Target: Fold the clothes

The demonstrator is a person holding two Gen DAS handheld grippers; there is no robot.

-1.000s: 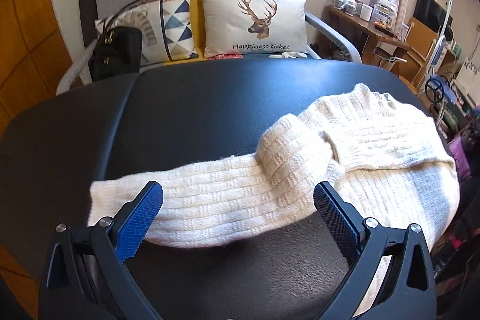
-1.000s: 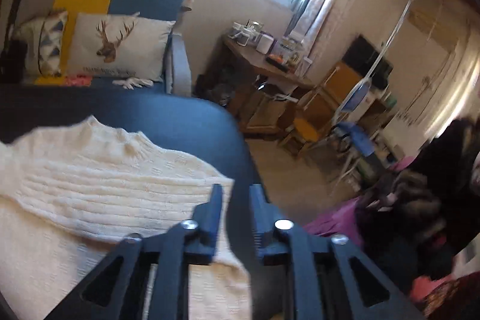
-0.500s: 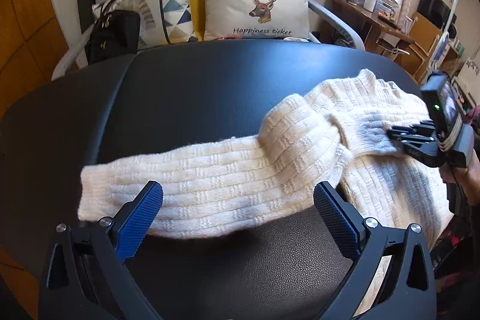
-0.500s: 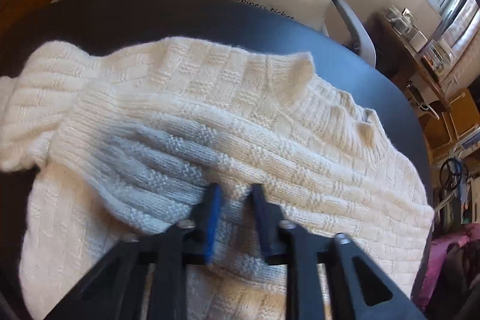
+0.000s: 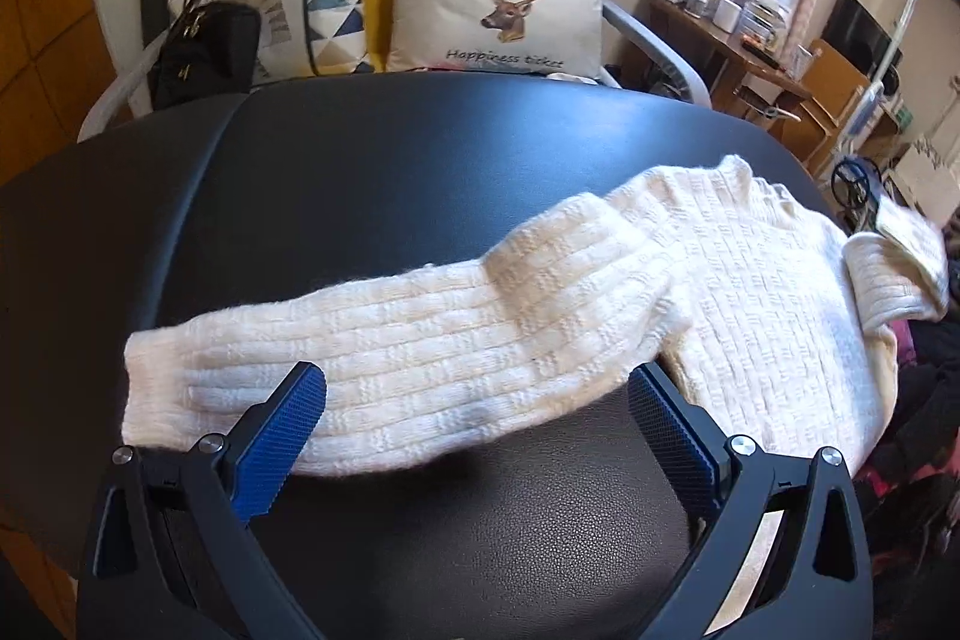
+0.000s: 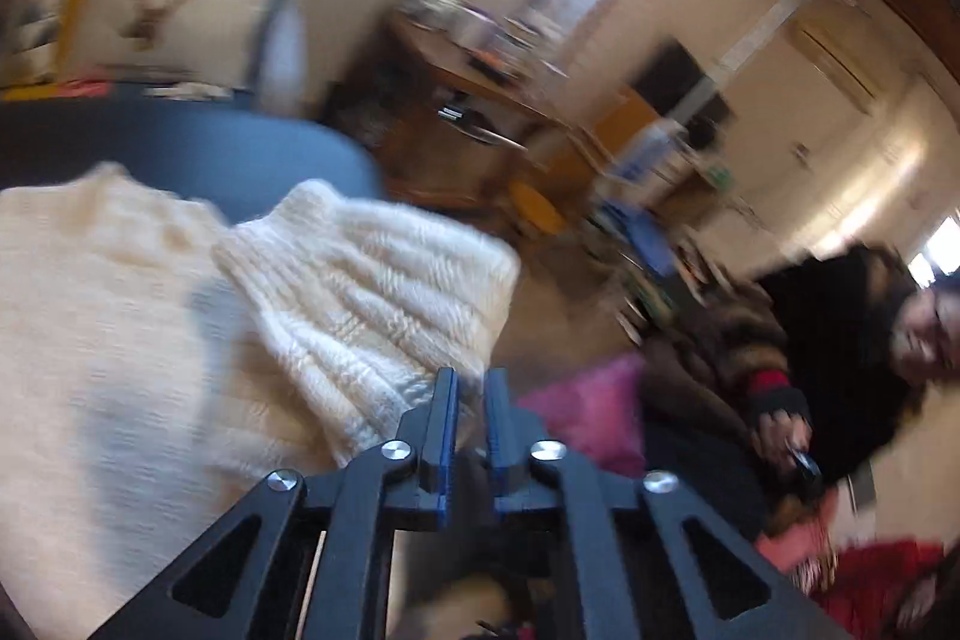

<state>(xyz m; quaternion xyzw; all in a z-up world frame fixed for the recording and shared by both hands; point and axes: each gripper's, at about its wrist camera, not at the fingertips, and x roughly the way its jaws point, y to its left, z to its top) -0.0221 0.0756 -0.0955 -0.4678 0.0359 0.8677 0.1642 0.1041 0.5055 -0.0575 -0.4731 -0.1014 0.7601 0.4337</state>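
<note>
On the black surface [image 5: 390, 196] I see the cream sweater [image 5: 762, 316] lying flat toward the right edge, its collar pointing at the far edge. One sleeve [image 5: 384, 358] stretches out from the body toward the left, running along the near part of the surface, with its cuff end at the left. My left hand-held gripper [image 5: 477, 427] hangs over that sleeve with its jaws spread wide; the blue pads [image 5: 282, 436] sit to either side of the sleeve's near edge, and nothing is between them that they press on. Whether the pads touch the knit I cannot tell.

At the right edge of the surface, the other sleeve [image 6: 372, 292] is lifted and bunched, draped back over the sweater body. My right hand-held gripper [image 6: 471, 400] has its jaws drawn narrow, almost together, and the sleeve's knit runs right down to the tips; it looks pinched there, though the right wrist view is heavily blurred. From the left wrist view the same sleeve [image 5: 894, 268] shows as a raised fold at the far right of the sweater.

Beyond the far edge stands a chair with a deer cushion [image 5: 498, 16], a triangle-print cushion [image 5: 300, 16] and a black bag [image 5: 204, 52] to its left. A wooden desk [image 5: 738, 58] stands off to the right. A person in dark clothes [image 6: 840, 340] sits off the right side, blurred
</note>
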